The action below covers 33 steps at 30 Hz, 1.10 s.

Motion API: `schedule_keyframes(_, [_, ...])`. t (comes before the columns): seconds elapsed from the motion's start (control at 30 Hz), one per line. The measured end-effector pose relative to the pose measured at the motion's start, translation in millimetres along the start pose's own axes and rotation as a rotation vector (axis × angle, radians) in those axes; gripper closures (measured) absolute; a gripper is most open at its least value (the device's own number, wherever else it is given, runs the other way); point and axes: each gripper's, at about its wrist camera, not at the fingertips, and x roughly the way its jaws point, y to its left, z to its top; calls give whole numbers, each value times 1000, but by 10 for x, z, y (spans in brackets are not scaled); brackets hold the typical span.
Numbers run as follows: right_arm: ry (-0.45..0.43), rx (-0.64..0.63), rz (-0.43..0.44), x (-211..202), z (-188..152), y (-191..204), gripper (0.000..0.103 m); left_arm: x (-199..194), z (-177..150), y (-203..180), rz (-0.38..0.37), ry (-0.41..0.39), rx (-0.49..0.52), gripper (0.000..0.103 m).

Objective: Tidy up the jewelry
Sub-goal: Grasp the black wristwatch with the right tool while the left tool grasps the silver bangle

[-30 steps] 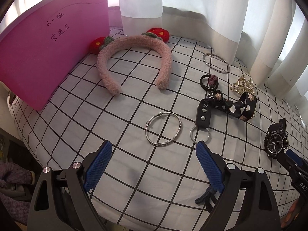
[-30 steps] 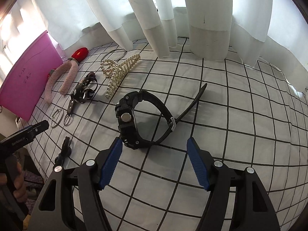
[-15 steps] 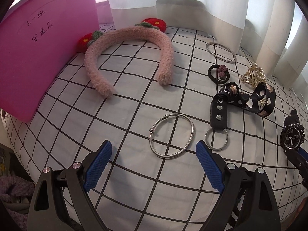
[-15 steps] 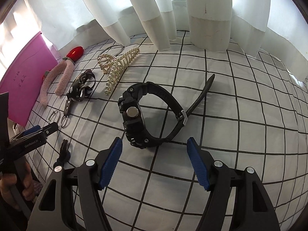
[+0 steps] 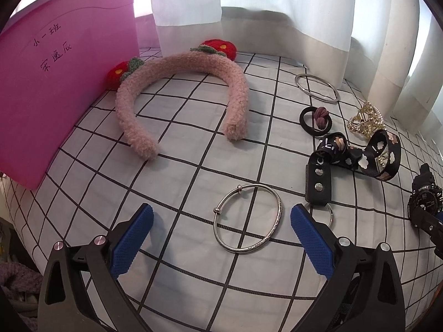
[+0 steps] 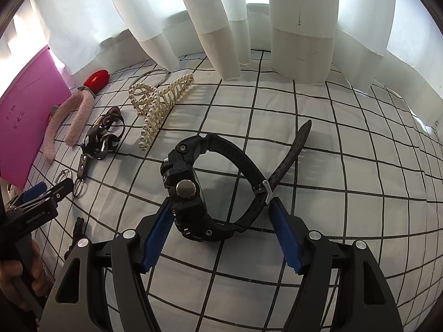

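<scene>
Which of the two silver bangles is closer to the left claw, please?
The silver bangle with the small bead clasp, lying right between the open left claw's fingers. The other, a plain double-ring bangle, lies far back beside the curtain.

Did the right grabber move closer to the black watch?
Yes. The right gripper has crept forward over the checked cloth; the black watch now sits between its open fingers, untouched, where a second ago it lay just ahead of them.

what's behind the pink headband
Behind the headband sit two red knit flowers, the pink bin and white curtain. The left flower is partly hidden; the bin's inside can't be seen.
</scene>
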Motion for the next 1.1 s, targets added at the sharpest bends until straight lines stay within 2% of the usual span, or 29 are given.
schedule_keyframes(0.13, [-16,-12,-11,21,18,15,34,8,8,-6,2,-22,-1,6])
schedule_keyframes(0.27, [-31,-44,-37,44,15,60,34,-20,-24,-18,-2,-34,1,10])
schedule_keyframes(0.33, [-35,-68,-52,54,7,87,34,-54,-40,-49,-11,-41,13,17])
schedule_keyframes(0.4, [-38,-81,-58,64,2,104,34,-84,-43,-96,-28,-45,38,30])
schedule_keyframes(0.53, [-39,-86,-59,69,4,106,34,-105,-34,-168,-52,-50,69,45])
schedule_keyframes(0.57, [-39,-87,-58,66,2,104,34,-118,-34,-181,-56,-51,73,54])
schedule_keyframes(1.1, [-53,-63,3,-19,-45,4,37,-308,-48,-216,-60,-72,56,56])
